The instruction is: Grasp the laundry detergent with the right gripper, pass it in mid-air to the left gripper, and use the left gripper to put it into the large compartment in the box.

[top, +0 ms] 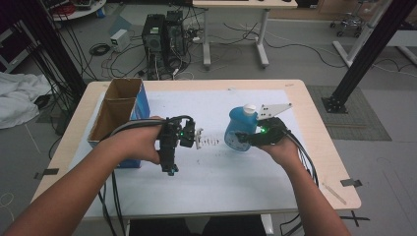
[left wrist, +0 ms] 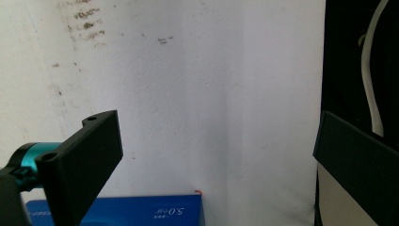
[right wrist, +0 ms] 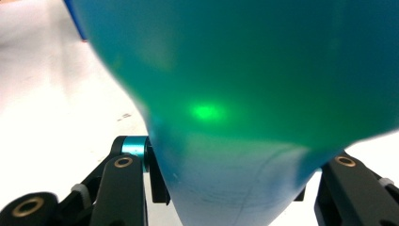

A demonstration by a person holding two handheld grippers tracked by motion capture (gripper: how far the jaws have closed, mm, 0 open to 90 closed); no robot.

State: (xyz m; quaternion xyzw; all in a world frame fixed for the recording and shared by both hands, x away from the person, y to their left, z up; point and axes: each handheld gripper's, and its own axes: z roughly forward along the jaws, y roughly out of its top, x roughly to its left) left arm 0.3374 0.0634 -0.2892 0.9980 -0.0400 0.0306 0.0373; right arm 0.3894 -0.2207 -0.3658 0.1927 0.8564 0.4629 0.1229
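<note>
right gripper (top: 244, 137) is clamped on the round blue plastic bottle with the white cap (top: 241, 129), jaws closed in on both sides of its body, seen up close in the right gripper view (right wrist: 263, 94); bottle sits right of centre over the white paper sheet (top: 206, 182) on the light wooden table (top: 319, 162), looks just lifted or about to be

left gripper (top: 169, 169) points down at the sheet, jaws wide apart, nothing between them (left wrist: 211, 155), just beside the open cardboard box with blue sides (top: 118, 110)

risks as I see them:
- body is curved and slick, grip looks to sit on the bulge, so it could squirt out of the jaws or rotate if tilted
- liquid inside shifts weight, a fast swing may loosen the hold
- squeezing soft plastic could pop the cap or leak
- carrying toward the box, it could clip the left gripper or the box rim
</note>
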